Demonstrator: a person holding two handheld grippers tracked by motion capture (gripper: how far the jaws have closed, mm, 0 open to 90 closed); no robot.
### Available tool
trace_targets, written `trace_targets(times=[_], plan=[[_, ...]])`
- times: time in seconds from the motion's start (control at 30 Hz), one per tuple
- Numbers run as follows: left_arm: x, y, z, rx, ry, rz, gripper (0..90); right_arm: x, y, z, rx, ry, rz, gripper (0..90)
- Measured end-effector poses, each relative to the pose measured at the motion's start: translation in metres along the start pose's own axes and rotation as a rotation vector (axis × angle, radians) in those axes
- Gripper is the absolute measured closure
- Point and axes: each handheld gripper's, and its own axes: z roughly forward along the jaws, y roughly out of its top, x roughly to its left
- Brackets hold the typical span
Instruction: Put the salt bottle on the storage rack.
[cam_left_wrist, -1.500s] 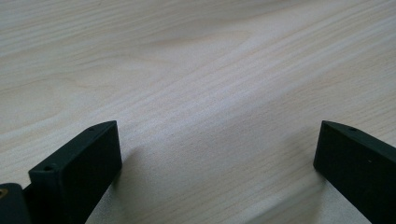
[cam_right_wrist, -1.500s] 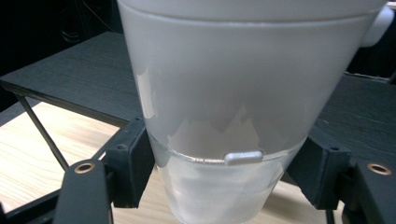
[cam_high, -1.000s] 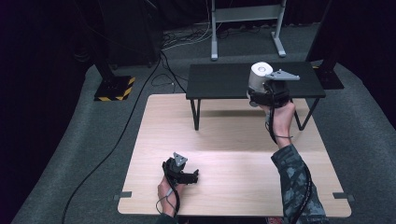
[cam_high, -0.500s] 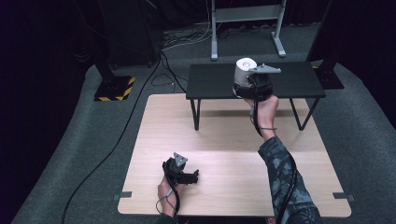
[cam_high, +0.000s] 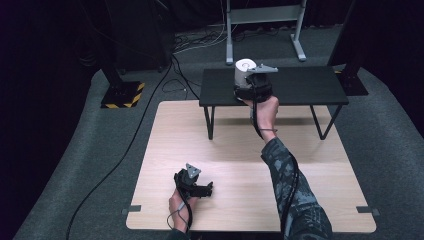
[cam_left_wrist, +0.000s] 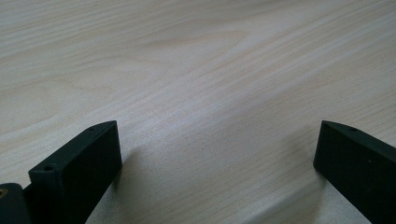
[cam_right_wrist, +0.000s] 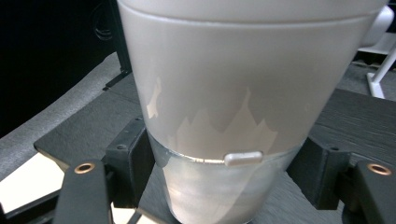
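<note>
**White cup gripped above the black side table**

High view: the right gripper (cam_high: 248, 82) pinches a white cup (cam_high: 244, 71) upright over the black side table (cam_high: 300, 87). The left gripper (cam_high: 206, 189) rests on the wooden table (cam_high: 230, 150), well apart.

Left gripper view: jaws spread wide over bare wood grain.

Right gripper view: the cup (cam_right_wrist: 224, 93), white above and silvery below, sits clamped between both jaws.

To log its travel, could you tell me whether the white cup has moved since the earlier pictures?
Yes. The white cup, clamped in the right tongs, has travelled leftward along the black table.
</note>
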Motion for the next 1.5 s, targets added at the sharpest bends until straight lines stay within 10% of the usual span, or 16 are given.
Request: trace_targets(times=[0.87,0.97,1.17,1.5], plan=[[0.0,0.0,0.0,0.001,-0.001,0.0,0.2,0.012,-0.003,0.024,0.004,-0.001,-0.037,28.6],[0.0,0.0,0.0,0.001,-0.002,0.0,0.2,0.013,-0.007,0.022,-0.007,-0.006,-0.016,3.9],[0.0,0.0,0.0,0.0,-0.003,0.001,0.2,-0.005,-0.021,-0.006,-0.023,0.035,-0.01,0.0],[0.0,0.0,0.0,0.0,-0.004,0.005,0.2,-0.054,-0.099,-0.112,-0.023,-0.004,0.031,0.0]])
